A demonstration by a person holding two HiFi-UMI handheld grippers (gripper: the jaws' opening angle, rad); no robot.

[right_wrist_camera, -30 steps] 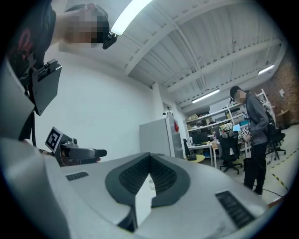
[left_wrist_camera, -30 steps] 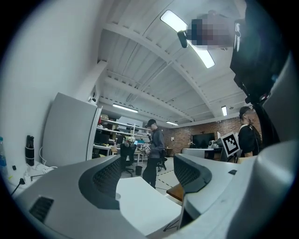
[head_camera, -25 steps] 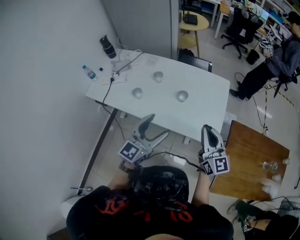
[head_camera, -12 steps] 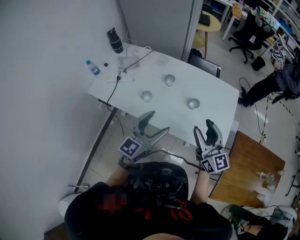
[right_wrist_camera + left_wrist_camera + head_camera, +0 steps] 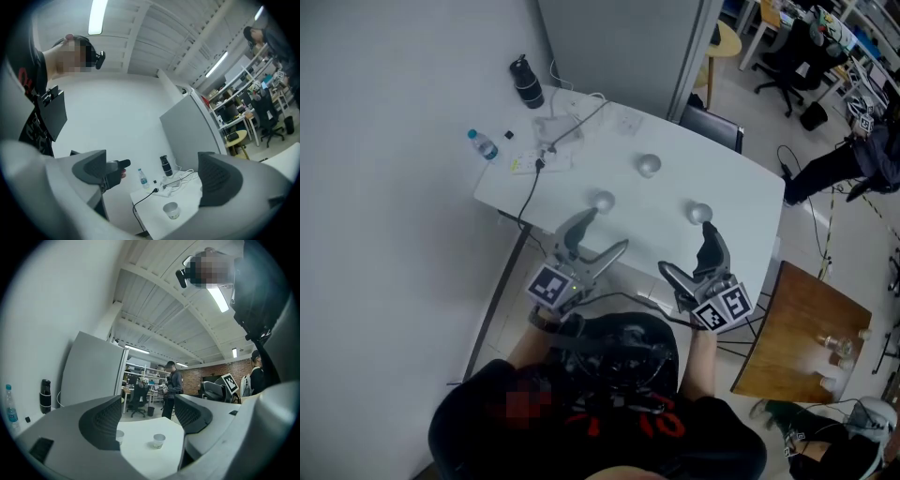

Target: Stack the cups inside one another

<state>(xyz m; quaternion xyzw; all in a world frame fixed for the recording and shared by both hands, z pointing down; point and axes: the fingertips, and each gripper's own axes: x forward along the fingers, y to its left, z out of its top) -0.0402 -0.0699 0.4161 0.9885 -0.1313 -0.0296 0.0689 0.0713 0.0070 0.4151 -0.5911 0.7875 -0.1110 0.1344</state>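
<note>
Three small paper cups stand apart on the white table [image 5: 731, 192]: a near left cup [image 5: 602, 200], a far middle cup [image 5: 649, 165] and a near right cup [image 5: 700, 214]. My left gripper [image 5: 602, 232] is open and empty, its jaws over the table's near edge just short of the left cup. The left gripper view shows one cup [image 5: 159, 440] between the jaws' line of sight and another cup [image 5: 120, 436] half hidden by the left jaw. My right gripper [image 5: 687, 251] has just been opening and stands wide open with nothing in it, below the right cup. One cup [image 5: 171, 210] shows ahead of it.
A water bottle [image 5: 483, 144], a black flask [image 5: 526, 82] and a power strip with cables [image 5: 546, 150] sit at the table's far left. A chair [image 5: 712, 127] stands behind the table. A wooden table [image 5: 806, 328] is at my right. A person [image 5: 862, 159] stands beyond.
Both grippers have moved forward to the table's near edge. The right gripper's jaws went from shut to wide open, and that gripper rolled.
</note>
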